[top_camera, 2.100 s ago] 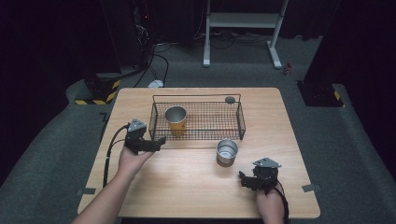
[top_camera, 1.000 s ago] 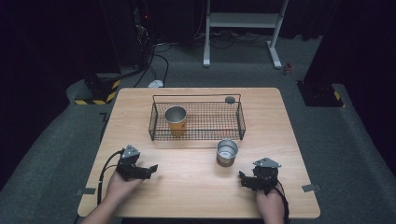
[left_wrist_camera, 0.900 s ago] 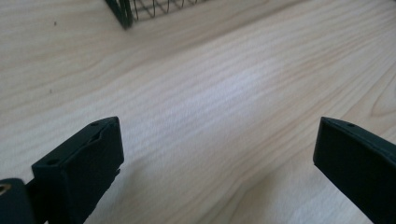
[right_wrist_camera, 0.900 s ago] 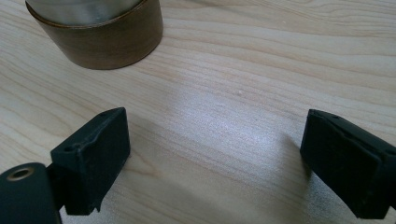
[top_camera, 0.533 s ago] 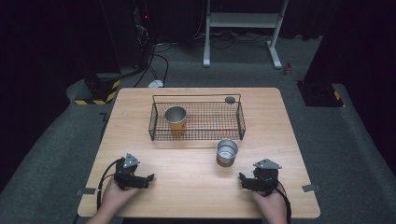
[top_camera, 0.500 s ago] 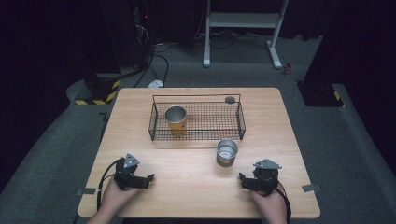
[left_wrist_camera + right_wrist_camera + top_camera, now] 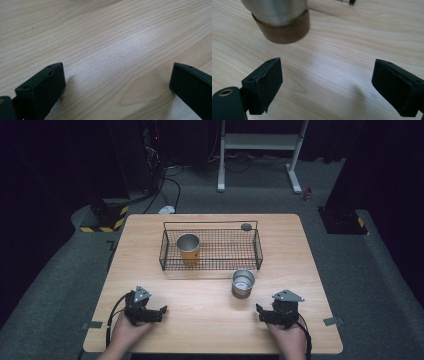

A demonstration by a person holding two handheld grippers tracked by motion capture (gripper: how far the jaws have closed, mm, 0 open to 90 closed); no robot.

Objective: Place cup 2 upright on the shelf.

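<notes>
A black wire basket [image 7: 210, 266] stands mid-table with an orange cup [image 7: 188, 248] upright in its left part. Just outside the basket's front right corner stands a steel cup with a brown base [image 7: 243, 282], whose lower part fills the top left of the right gripper view [image 7: 279, 22]. My left gripper [image 7: 161, 311] rests low near the front left edge, open over bare wood [image 7: 117, 82]. My right gripper [image 7: 260, 311] sits at the front right, open and empty [image 7: 327, 82], a short way in front of the steel cup.
A small dark round object [image 7: 246, 226] sits at the basket's back right corner. The wooden table [image 7: 300, 250] has bare wood between the two grippers. Dark floor, cables and a white stand lie beyond the far edge.
My left gripper has drawn back from beside the basket's left front to the table's near edge. The right gripper and both cups have stayed put.
</notes>
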